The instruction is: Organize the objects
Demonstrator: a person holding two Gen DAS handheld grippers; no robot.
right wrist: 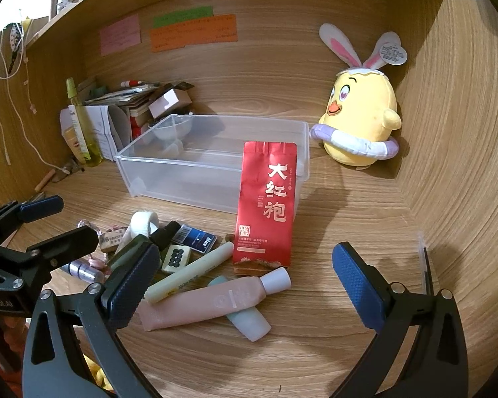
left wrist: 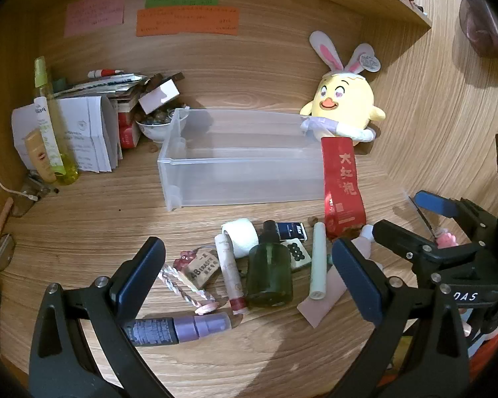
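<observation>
A clear plastic bin (left wrist: pixel 196 169) (right wrist: pixel 156 165) stands empty on the wooden desk. A red tea packet (left wrist: pixel 342 185) (right wrist: pixel 265 205) leans against its front. In front lies a pile: a green bottle (left wrist: pixel 270 272), a pink tube (right wrist: pixel 206 305), a pale green stick (left wrist: pixel 318 258) (right wrist: pixel 189 272), a purple bottle (left wrist: pixel 179 326), a mahjong tile (right wrist: pixel 176 258), a white tape roll (left wrist: pixel 240 237), an eraser (left wrist: pixel 201 267). My left gripper (left wrist: pixel 252 282) is open above the pile. My right gripper (right wrist: pixel 245 285) is open above the pink tube.
A yellow plush chick (left wrist: pixel 343 106) (right wrist: pixel 362 119) sits at the back right. Papers, boxes, a bowl (left wrist: pixel 159 126) and a yellow-green spray bottle (left wrist: pixel 54 139) crowd the back left. A light blue tube (right wrist: pixel 249 321) lies under the pink tube. Wooden walls enclose the desk.
</observation>
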